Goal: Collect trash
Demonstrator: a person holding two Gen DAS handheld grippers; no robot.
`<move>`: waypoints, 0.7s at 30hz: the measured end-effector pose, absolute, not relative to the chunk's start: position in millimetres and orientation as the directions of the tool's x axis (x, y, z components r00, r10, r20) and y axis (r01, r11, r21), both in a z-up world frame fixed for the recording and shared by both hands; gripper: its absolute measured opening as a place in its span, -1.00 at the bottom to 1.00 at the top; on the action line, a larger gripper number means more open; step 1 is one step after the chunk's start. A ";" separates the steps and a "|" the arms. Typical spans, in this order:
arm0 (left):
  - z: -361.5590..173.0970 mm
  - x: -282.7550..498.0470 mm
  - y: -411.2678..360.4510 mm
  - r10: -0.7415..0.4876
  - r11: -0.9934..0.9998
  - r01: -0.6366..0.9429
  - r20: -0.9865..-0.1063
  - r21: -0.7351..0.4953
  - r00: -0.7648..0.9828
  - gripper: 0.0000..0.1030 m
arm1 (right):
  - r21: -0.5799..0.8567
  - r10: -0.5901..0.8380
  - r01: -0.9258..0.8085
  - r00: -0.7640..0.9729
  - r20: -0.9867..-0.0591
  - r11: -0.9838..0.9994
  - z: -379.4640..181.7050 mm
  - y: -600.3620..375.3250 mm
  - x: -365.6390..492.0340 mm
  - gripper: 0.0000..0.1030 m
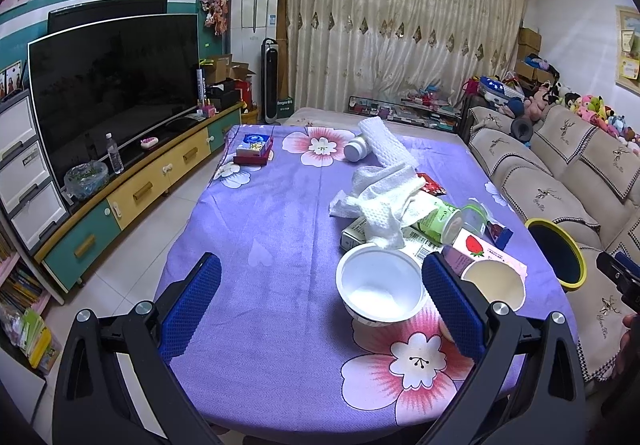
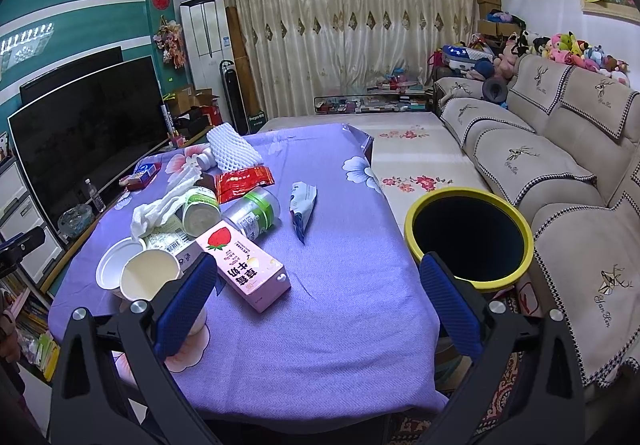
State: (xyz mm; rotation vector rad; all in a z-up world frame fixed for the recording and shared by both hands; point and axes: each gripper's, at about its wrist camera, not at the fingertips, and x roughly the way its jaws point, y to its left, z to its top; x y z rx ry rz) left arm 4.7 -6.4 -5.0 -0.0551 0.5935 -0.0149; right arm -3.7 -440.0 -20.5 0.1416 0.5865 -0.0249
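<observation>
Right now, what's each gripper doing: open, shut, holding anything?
Left gripper: open, holding nothing, above the tablecloth.
Right gripper: open, holding nothing.

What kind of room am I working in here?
Most likely a home living room. A large television stands on a low cabinet, a fabric sofa runs along the right, and long curtains cover the far wall. The trash lies on a table under a purple floral cloth, beside a yellow-rimmed bin.

One white bowl (image 1: 380, 285), one paper cup (image 2: 149, 273), one strawberry milk carton (image 2: 244, 273), one yellow-rimmed bin (image 2: 469, 239)
</observation>
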 end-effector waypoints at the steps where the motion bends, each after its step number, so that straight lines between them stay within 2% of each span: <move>1: -5.1 4.7 -6.5 -0.030 0.998 -0.002 -0.558 -0.056 0.829 0.93 | 0.126 0.017 0.064 0.833 -0.553 0.990 -20.7 -439.9 -3.6 0.87; 21: -9.4 7.7 -9.6 -0.034 0.998 0.003 -0.565 -0.056 0.825 0.93 | 0.131 0.016 0.072 0.823 -0.567 0.989 -29.5 -440.9 1.6 0.87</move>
